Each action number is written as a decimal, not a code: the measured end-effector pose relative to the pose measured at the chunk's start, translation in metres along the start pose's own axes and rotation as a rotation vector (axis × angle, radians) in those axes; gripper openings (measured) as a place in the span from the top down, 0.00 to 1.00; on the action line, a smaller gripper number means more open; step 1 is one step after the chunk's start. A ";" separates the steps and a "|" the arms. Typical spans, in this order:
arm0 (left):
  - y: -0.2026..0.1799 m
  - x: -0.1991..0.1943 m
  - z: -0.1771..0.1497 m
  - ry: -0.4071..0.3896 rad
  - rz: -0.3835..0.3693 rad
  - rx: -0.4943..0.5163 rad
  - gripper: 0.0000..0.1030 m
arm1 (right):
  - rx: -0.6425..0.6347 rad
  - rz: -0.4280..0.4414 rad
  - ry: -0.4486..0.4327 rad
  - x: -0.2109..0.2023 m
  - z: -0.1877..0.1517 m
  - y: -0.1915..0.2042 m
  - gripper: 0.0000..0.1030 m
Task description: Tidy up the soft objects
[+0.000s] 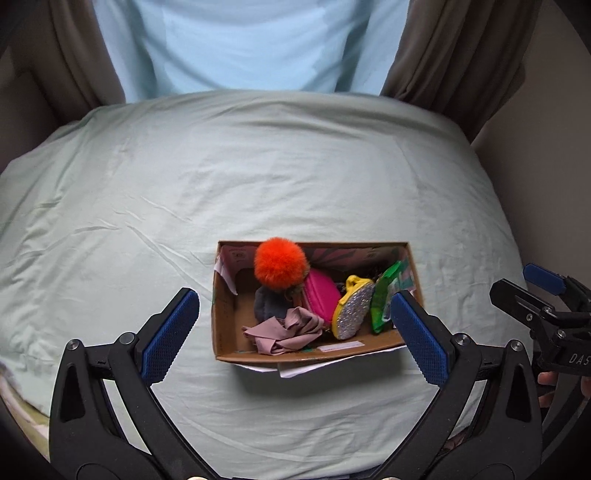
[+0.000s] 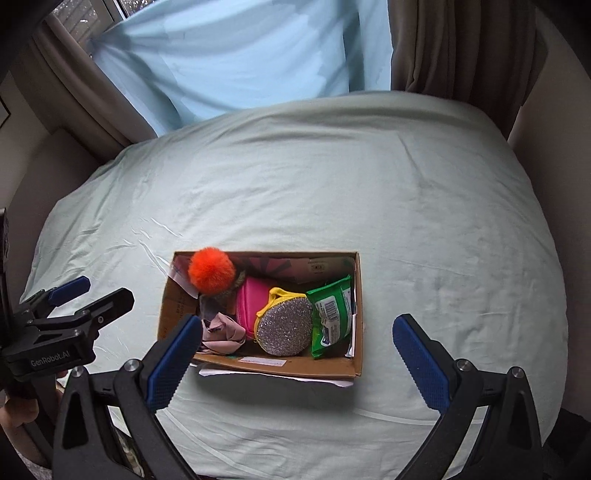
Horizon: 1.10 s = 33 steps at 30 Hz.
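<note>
The open brown cardboard box (image 1: pixel 221 325) is seen ahead of both jaw pairs, holding the fluffy orange pom-pom (image 1: pixel 280 263), pink pouch (image 1: pixel 322 295), glittery silver purse (image 2: pixel 284 328) and green wipes packet (image 2: pixel 332 317), apparently gathered for tidiness. The left gripper (image 1: pixel 295 336) and right gripper (image 2: pixel 299 354) are spread wide, holding nothing. The box is supported by a pale green bedsheet (image 1: pixel 258 177); brown curtains (image 2: pixel 461 48) hang beyond.

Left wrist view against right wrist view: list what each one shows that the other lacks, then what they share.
Only the left wrist view shows the dark grey soft item under the orange pompom, and the right gripper seen from the side.

Only the right wrist view shows a window corner, the barcode on the green wipes pack, and the left gripper from the side.

Both show the cardboard box on the pale green bedsheet, holding the pompom, pink pouch, glittery purse, wipes and mauve cloth; both grippers open.
</note>
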<state>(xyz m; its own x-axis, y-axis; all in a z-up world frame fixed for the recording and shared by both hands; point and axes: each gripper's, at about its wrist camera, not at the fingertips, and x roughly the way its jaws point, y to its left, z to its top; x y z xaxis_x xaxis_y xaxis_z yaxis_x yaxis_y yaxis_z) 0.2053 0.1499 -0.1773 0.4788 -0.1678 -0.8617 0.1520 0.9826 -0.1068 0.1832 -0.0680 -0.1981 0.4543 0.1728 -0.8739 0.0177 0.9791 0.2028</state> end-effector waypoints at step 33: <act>-0.136 -0.212 -0.025 -0.534 0.071 0.062 0.00 | -0.062 -0.182 -0.567 -0.248 -0.024 -0.048 0.01</act>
<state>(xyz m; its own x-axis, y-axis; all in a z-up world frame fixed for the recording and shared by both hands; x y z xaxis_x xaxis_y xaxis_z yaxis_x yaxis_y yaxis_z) 0.0612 0.0539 0.0078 0.8599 -0.1345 -0.4925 0.1466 0.9891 -0.0142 0.0484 -0.1554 -0.0013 0.8536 -0.0657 -0.5168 0.0954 0.9949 0.0311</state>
